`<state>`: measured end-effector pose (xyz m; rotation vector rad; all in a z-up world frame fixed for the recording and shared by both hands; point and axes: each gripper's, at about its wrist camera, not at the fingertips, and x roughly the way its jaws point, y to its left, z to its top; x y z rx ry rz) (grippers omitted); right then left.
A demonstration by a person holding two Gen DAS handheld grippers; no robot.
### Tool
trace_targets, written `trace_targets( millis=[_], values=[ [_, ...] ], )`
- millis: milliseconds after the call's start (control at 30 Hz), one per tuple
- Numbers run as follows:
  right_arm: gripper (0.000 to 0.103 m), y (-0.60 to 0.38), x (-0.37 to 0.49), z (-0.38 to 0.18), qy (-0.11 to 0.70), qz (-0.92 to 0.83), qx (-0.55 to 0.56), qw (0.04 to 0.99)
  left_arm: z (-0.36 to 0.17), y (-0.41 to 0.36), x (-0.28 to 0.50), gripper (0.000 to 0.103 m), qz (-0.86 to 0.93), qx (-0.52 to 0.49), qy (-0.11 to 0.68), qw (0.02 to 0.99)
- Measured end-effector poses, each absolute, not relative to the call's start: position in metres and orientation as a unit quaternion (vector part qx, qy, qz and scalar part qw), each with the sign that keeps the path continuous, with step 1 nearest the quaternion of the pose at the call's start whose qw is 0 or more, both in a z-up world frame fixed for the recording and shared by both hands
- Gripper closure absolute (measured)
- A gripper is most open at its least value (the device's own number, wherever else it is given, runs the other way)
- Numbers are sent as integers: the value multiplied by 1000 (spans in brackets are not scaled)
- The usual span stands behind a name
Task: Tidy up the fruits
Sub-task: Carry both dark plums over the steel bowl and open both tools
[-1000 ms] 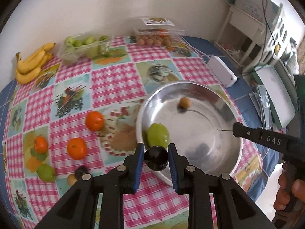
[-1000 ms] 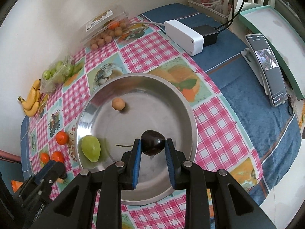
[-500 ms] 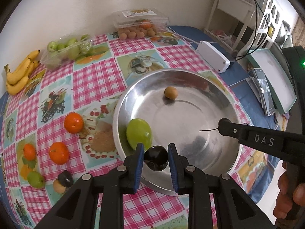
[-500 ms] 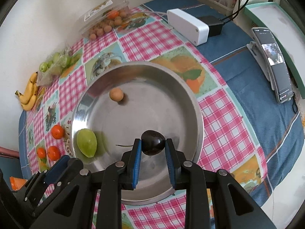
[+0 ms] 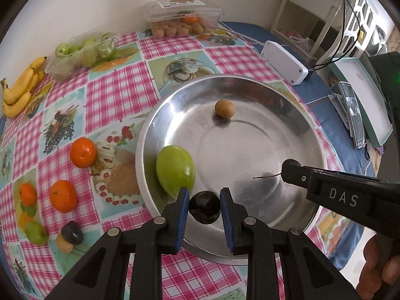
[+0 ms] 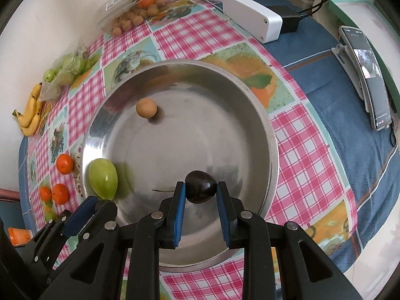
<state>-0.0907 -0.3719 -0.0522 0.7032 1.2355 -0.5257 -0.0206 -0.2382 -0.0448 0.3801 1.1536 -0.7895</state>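
Over the steel bowl (image 5: 295, 115), each gripper's jaws clench a dark fruit, its underside hidden between them.

round shiny metal bowl (image 6: 271, 135): polished, reflective
pink checked tablecloth (image 5: 120, 95): smooth, printed
dark plum (image 6: 200, 186): glossy

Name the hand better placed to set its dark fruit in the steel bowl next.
Probably right: its gripper holds a dark plum over the round steel bowl floor; the left gripper hangs at the rim.
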Motion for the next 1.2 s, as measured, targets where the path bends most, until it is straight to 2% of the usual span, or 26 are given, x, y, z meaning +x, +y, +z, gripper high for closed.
trace_targets(
  millis=[1200],
  values=[
    [75,-372,-87,-58,578,-241,317,712,-67,-243,-19,73,-346,182,558,732]
  ],
)
